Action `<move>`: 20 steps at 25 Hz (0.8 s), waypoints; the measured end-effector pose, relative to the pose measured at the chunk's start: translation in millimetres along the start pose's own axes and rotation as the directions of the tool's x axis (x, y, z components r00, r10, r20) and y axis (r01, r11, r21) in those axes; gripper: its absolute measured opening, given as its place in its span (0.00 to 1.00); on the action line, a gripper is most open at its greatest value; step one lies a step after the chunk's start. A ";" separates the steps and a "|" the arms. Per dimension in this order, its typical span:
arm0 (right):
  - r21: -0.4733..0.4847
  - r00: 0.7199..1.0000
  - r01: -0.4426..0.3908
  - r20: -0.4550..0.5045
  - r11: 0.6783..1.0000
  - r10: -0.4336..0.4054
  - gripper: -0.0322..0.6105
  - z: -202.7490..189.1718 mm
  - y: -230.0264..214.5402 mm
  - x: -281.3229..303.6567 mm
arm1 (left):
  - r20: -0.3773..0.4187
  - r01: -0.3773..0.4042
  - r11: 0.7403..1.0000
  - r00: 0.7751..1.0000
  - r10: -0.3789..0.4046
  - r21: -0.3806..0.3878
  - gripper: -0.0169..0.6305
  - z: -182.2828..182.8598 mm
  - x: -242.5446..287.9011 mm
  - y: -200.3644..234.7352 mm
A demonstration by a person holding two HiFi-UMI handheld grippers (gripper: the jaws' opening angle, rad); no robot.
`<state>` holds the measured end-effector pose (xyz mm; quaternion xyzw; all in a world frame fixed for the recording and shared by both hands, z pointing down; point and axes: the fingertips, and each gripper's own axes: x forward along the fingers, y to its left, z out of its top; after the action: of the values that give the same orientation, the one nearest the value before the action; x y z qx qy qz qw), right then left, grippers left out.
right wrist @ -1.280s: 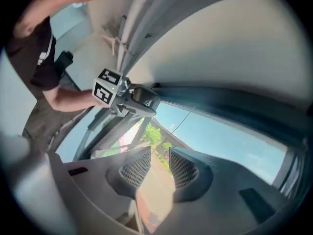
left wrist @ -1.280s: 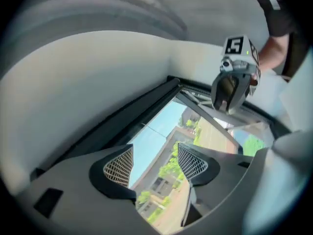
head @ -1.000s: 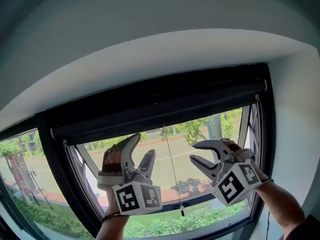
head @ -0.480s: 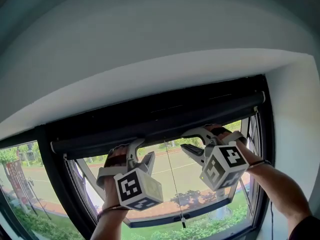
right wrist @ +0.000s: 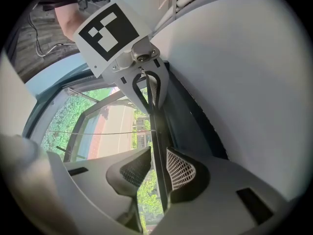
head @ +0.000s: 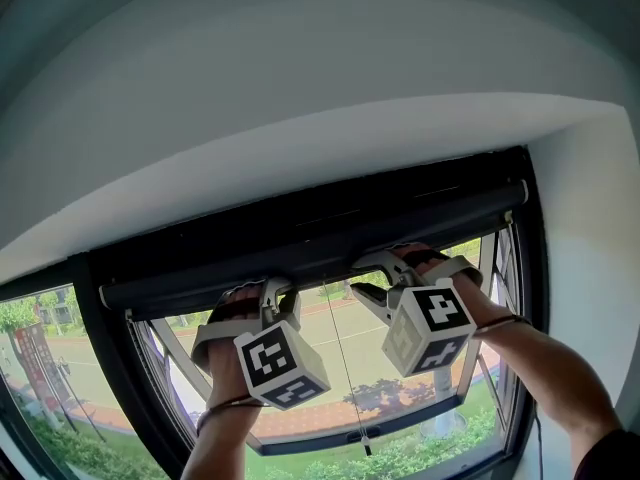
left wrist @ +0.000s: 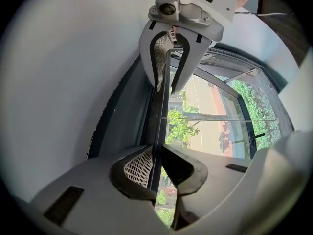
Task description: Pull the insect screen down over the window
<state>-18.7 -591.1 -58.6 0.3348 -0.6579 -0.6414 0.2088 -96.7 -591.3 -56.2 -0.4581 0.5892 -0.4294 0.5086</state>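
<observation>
The insect screen is rolled up in its black casing (head: 320, 203) at the top of the window. Its dark bottom bar (head: 450, 216) runs along under the casing. My left gripper (head: 278, 290) is raised to this bar. Its jaws have just been closing and now pinch the bar (left wrist: 156, 131) between the pads. My right gripper (head: 372, 276) is a little to the right on the same bar. Its jaws stand open, with the bar (right wrist: 157, 146) between them and a gap on one side. A thin pull cord (head: 345, 368) hangs between the two grippers.
The black window frame (head: 527, 298) encloses the glass. A white wall (head: 300, 88) is above it and a white reveal (head: 590, 268) is at the right. An open sash stay (head: 160, 353) angles outward at the left. Trees and a road lie outside.
Both grippers have risen from in front of the glass up to the screen's bottom bar. The left jaws went from wide open to closed on it. The right jaws stayed wide.
</observation>
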 end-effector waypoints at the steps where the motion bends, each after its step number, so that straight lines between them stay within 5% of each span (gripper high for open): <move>1: -0.010 1.000 0.001 -0.013 1.000 -0.001 0.21 -1.8 -0.3 2.4 | -0.002 0.000 1.000 1.000 0.000 -0.001 0.13 0.0 0.7 0.3; 12: -0.128 0.991 -0.010 -0.136 0.992 -0.007 0.09 -11.1 -0.4 14.8 | -0.016 0.009 1.000 1.000 -0.009 0.024 0.06 1.0 0.5 -4.0; 20: -0.114 0.980 -0.146 -0.150 0.983 0.129 0.09 -14.9 54.3 3.1 | -0.031 0.122 0.992 0.992 -0.121 0.027 0.06 -2.1 -13.3 -55.4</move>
<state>-19.8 -606.3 -4.4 0.3197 -0.6217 -0.6396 0.3196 -92.2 -590.0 0.6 -0.4792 0.5613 -0.4747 0.4795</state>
